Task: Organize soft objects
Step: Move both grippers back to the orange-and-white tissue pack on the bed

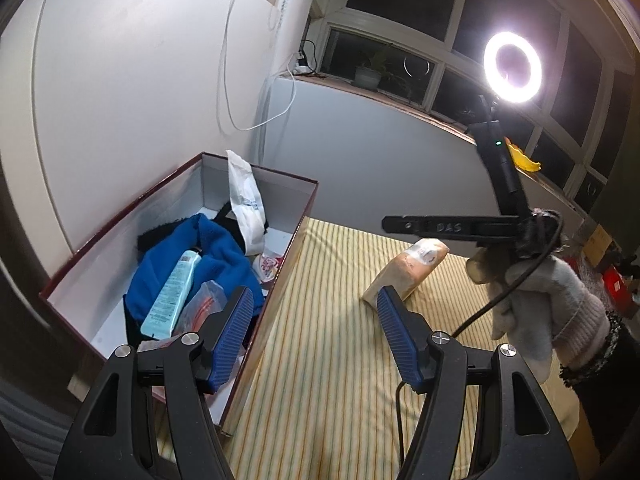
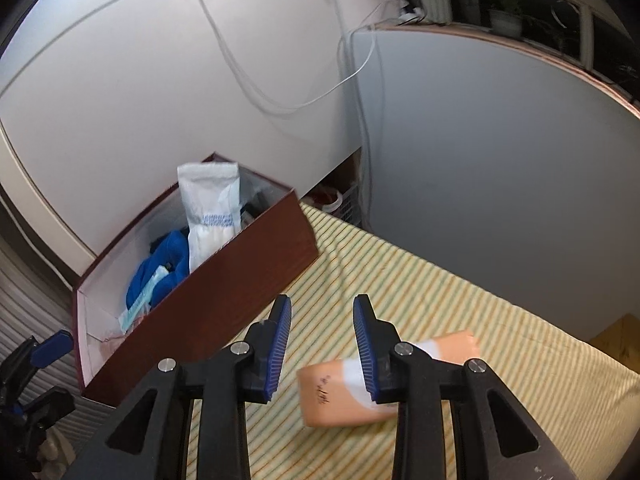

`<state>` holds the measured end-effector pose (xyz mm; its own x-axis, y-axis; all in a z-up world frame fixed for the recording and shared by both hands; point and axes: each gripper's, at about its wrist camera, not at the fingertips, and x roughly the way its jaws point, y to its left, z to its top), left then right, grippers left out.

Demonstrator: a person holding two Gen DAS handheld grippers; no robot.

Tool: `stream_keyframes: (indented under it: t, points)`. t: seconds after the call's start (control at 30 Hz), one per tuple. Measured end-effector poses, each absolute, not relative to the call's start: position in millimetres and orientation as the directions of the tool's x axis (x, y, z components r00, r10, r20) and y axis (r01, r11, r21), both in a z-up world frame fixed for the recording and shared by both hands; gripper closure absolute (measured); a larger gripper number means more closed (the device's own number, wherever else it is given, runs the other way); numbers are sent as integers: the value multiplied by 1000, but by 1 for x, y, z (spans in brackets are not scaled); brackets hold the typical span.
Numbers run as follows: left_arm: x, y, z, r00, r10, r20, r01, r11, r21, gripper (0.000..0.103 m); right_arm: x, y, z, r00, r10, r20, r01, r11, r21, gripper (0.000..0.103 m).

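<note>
A dark-red cardboard box, already holding a blue fleece cloth and other soft goods, stood ahead-left of the right gripper, whose jaws were apart and empty. The peach plastic-wrapped soft pack lay on the striped cloth just beneath its right finger. The left gripper, also apart and empty, hung near the box; closing off-centre would likely squeeze the slippery pack out sideways.

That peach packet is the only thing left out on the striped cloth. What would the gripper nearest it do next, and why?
Probably the right hand-held gripper should ease forward and to its right, so its open jaws straddle the peach packet. The packet lies on the striped cloth, outside the red box that already holds the blue cloth, and nothing grips it yet.
</note>
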<state>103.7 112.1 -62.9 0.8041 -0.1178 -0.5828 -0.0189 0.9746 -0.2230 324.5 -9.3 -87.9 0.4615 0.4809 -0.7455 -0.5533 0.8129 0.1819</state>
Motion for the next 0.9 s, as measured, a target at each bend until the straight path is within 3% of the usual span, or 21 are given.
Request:
stream_keyframes:
  t: [0.57, 0.73, 0.77, 0.87, 0.9]
  points:
    - [110, 103, -73, 776, -167, -608, -2, 963, -268, 39, 317, -32, -118, 386, 414, -824, -554, 819, 152, 74]
    - [116, 89, -79, 756, -197, -624, 28, 963, -270, 39, 302, -65, -117, 406, 440, -801, -530, 827, 186, 74]
    - [117, 85, -81, 751, -204, -629, 34, 962, -271, 39, 299, -73, -116, 411, 449, -793, -521, 830, 200, 70]
    - [123, 73, -88, 732, -229, -642, 55, 959, -279, 38, 295, -96, -114, 425, 464, -777, -499, 837, 226, 44]
    - [125, 70, -91, 726, -233, -647, 57, 958, -281, 38, 295, -102, -113, 428, 467, -774, -495, 837, 232, 40]
